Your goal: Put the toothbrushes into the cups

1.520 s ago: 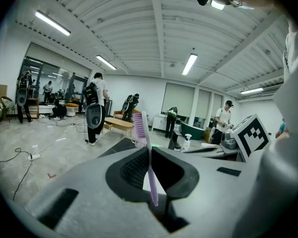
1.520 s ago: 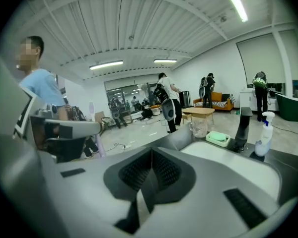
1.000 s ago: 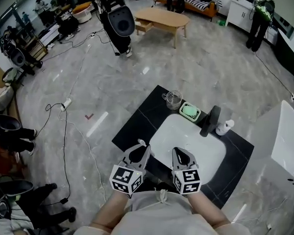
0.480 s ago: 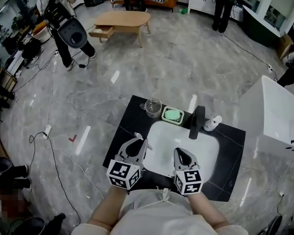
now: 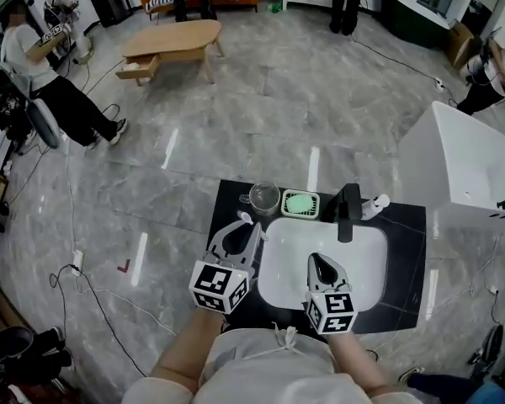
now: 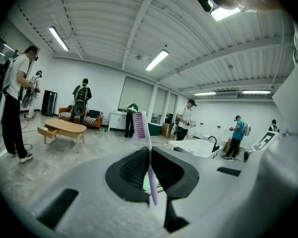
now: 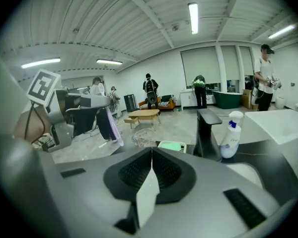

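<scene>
1. My left gripper [image 6: 150, 155]: jaws clamped on a purple toothbrush [image 6: 145, 135]. The brush is near upright at frame centre, with the bristle head on top facing frame left. The handle's end pokes out below the jaws, blurred.
2. In the head view the same toothbrush [image 5: 242, 219] shows only as a small pale tip above my left jaws, just left of centre. Its colour and bristles can't be made out there.
3. My right gripper [image 7: 151, 156]: jaws pressed together with nothing between them. In the head view it sits over the white sink [image 5: 362, 255], lower centre.
4. The glass cup [image 5: 263, 198] stands upright on the black counter [image 5: 231, 204] at the sink's upper-left corner. It is near the brush tip but apart from it. The cup is see-through and small, so I can't tell if anything is inside.
5. A green soap dish [image 5: 300, 202] sits just right of the cup. Next right is a black faucet [image 5: 348, 213], then a white pump bottle [image 5: 372, 204]. I can't tell whether the bottle touches the faucet.
6. In the right gripper view my left gripper appears at frame left with the brush, and its marker cube [image 7: 42, 87] is at upper left.
7. My arms and torso fill the bottom edge of the head view and hide the counter's near edge.
8. People at the frame's top edges are small and partly cut off.
</scene>
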The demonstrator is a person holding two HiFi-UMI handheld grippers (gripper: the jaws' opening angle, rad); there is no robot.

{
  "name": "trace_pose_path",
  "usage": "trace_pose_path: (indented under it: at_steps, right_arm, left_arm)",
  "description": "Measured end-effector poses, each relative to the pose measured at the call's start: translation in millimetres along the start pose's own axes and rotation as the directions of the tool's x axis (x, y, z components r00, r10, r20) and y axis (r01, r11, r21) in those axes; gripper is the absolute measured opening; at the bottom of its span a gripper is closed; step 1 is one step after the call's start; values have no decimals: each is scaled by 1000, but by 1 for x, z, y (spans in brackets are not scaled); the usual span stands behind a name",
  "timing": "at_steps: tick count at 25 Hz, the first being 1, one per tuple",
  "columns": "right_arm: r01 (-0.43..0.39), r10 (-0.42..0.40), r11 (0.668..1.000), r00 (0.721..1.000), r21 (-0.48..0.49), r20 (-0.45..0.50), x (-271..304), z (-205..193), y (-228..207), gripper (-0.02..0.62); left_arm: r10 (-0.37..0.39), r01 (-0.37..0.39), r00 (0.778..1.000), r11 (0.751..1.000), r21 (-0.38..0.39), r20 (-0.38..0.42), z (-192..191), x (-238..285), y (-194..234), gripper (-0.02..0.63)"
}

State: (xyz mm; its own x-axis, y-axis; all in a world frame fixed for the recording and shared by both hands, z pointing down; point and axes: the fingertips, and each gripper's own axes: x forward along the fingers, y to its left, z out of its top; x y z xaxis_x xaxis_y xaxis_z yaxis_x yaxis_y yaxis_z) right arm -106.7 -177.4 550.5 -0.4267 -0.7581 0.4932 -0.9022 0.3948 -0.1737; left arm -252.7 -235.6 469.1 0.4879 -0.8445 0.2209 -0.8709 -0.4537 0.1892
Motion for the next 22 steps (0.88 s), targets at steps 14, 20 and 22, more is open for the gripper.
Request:
trace_pose_path:
  at_steps: [14,20,22]
  right_arm:
    - [98,-96,995,994,31,-48,33,-2,-1,26]
    - [101,-99,995,993,23,-60,51,0,-7,26]
    - [98,-96,995,994,19,-60,58,1,-9,26]
  left_arm:
    - [-45,45,998,999,10,46,21,65,55,32]
    - [-43,43,999,999,-3,8,-8,95,70,32]
    - [-43,43,999,999,-5,-11,-20,103,74,32]
